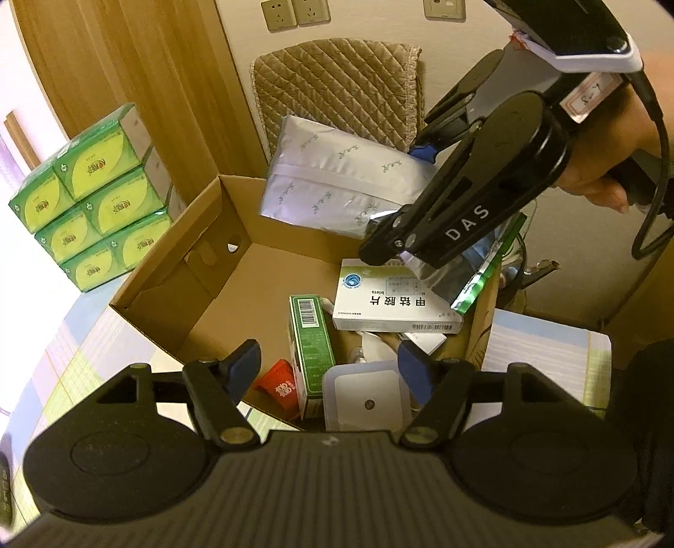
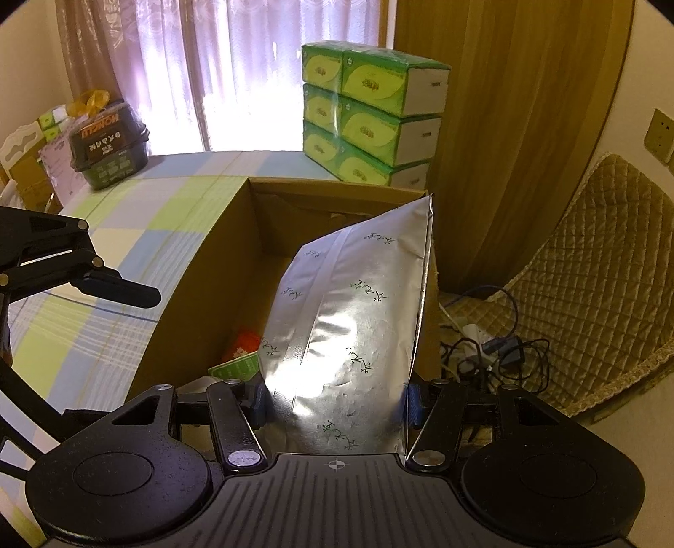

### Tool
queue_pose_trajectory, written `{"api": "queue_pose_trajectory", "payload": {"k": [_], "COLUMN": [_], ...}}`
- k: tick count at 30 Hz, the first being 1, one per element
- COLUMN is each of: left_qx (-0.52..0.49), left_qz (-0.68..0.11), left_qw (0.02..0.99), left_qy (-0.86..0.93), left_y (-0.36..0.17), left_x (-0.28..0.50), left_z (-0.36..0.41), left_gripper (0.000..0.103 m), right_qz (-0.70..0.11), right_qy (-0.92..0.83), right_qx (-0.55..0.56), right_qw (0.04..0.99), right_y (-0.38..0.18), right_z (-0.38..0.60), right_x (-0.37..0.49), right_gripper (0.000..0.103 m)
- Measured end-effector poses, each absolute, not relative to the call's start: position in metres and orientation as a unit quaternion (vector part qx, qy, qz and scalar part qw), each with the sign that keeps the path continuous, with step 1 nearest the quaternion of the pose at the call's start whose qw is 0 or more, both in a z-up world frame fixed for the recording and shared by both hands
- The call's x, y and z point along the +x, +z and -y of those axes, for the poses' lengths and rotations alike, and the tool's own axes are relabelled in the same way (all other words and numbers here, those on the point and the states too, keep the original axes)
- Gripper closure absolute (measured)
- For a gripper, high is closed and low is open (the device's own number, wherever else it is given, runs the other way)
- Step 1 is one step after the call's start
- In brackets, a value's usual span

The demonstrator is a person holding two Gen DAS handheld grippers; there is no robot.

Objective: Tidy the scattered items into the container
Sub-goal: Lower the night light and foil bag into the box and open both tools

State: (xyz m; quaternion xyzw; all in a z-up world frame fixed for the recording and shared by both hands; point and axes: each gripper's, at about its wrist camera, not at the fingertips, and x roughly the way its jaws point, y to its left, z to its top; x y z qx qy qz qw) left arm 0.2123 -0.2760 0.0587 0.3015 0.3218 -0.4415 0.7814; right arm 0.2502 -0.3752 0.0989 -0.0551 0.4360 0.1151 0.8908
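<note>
A stack of green tissue packs [image 2: 370,114] stands on the checked tablecloth [image 2: 139,236] beside a wooden panel [image 2: 505,105]. A chair with a quilted tan cover [image 2: 589,269] sits near tangled cables and a power strip [image 2: 493,350] on the floor, below wall sockets [image 1: 295,14]. At the table's far end, by the curtained window [image 2: 189,63], rests a dark tub [image 2: 111,145].

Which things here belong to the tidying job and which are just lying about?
Job: cardboard box; silver foil bag held by right gripper; white medicine box, green carton inside.
Lying about: tissue packs; quilted chair; cables.
</note>
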Motion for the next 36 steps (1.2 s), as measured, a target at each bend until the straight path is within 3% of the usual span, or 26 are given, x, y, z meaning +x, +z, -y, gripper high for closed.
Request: {"api": "queue_pose_trajectory", "payload": {"k": [13, 16, 36], "left_qx": [0.287, 0.287, 0.247], "left_qz": [-0.326, -0.327, -0.341], "left_qw": [0.789, 0.791, 0.805], "left_qy": [-0.434, -0.431, -0.419], "left_y": [0.061, 0.062, 0.071], "left_x": [0.215, 0.216, 0.202], "left_z": [0.265, 0.262, 0.244], "left_gripper": [0.035, 0.035, 0.028], "right_qz": [-0.435, -0.431, -0.425], "right_qy": [0.13, 0.141, 0.116], "right_qx": [-0.048, -0.042, -0.02], "right_qw": [0.89, 0.89, 0.898], "right_y": [0.1, 0.101, 0.114], "right_z": [0.366, 0.365, 0.377], "right_x": [0.258, 0.258, 0.218], "right_gripper": [0.043, 0.016, 0.016]}}
